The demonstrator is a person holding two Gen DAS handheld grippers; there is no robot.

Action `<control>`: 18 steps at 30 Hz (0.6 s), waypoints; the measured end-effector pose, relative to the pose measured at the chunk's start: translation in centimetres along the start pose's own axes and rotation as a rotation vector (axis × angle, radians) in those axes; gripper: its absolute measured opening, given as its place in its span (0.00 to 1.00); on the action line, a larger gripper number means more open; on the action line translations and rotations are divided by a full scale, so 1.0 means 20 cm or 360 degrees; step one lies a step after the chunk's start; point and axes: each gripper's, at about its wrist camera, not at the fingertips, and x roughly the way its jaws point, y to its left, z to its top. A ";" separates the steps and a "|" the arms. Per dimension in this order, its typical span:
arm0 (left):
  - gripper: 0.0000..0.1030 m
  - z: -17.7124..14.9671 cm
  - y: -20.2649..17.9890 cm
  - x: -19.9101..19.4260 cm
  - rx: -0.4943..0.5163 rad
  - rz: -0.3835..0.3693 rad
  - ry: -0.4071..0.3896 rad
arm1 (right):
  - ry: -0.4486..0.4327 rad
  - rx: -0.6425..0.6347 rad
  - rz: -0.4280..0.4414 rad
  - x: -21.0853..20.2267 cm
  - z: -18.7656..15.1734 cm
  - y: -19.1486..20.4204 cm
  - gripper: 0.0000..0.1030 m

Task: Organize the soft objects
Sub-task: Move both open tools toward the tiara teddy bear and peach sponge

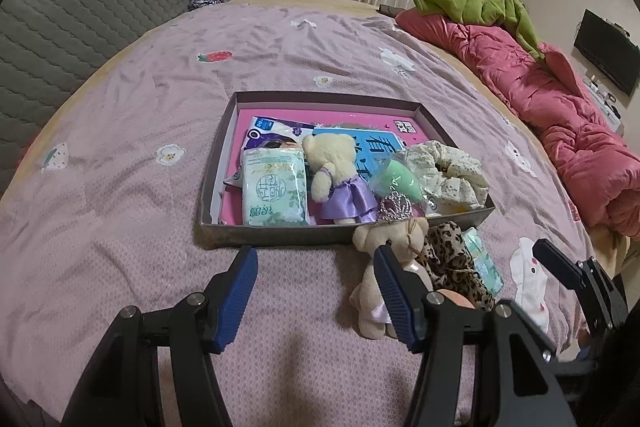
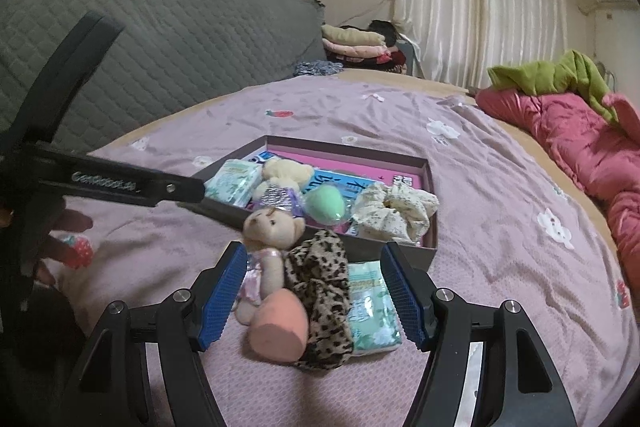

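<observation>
While both tongs (image 1: 316,291) (image 2: 314,293) gape empty, the left arm's side (image 2: 106,181) reads "GenRobot.AI", partly blurred.

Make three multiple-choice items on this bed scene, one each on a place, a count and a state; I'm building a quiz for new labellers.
1. Where does the peach teardrop-shaped makeup sponge lie?
A. inside the shallow grey cardboard box
B. on the mauve bedspread, in front of the box
C. on the folded clothes

2. How many small beige teddy bears show?
A. one
B. two
C. four

3. How stands the right tool?
A. open and empty
B. shut on the leopard-print fabric scrunchie
C. shut on a tissue pack

Key: 1 B, the sponge rests on the cover beside the scrunchie; 2 B, one bear lies in the box, one outside it; 3 A, its blue pads stand wide apart, gripping nothing.
</observation>
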 end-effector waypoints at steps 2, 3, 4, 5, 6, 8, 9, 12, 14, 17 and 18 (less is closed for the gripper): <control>0.58 0.00 -0.01 0.00 0.0002 -0.0007 0.0006 | 0.0009 -0.0050 -0.0001 -0.01 -0.01 0.04 0.69; 0.58 0.00 -0.01 -0.01 0.0005 -0.0007 0.0007 | 0.0013 -0.0066 0.0003 -0.01 -0.01 0.05 0.69; 0.58 -0.01 -0.01 -0.01 0.0009 -0.0009 0.0013 | 0.0020 -0.0084 0.0009 -0.01 -0.01 0.06 0.69; 0.58 -0.01 -0.02 -0.01 0.0011 -0.0010 0.0017 | 0.0023 -0.0095 0.0011 -0.02 -0.02 0.07 0.69; 0.58 -0.01 -0.02 -0.01 0.0014 -0.0012 0.0020 | 0.0027 -0.0106 0.0014 -0.02 -0.02 0.08 0.69; 0.58 -0.02 -0.03 -0.01 0.0018 -0.0015 0.0028 | 0.0037 -0.0124 0.0023 -0.02 -0.03 0.09 0.69; 0.58 -0.02 -0.04 0.00 0.0020 -0.0019 0.0035 | 0.0040 -0.0134 0.0027 -0.02 -0.03 0.10 0.69; 0.58 -0.03 -0.06 0.00 0.0030 -0.0033 0.0051 | 0.0060 -0.0149 0.0042 -0.03 -0.04 0.11 0.69; 0.58 -0.03 -0.08 0.01 0.0040 -0.0042 0.0057 | 0.0076 -0.0158 0.0053 -0.03 -0.05 0.12 0.69; 0.58 -0.04 -0.10 0.02 0.0051 -0.0057 0.0076 | 0.0098 -0.0187 0.0064 -0.02 -0.06 0.13 0.69; 0.58 -0.05 -0.11 0.03 0.0060 -0.0052 0.0080 | 0.0112 -0.0198 0.0071 -0.01 -0.07 0.13 0.69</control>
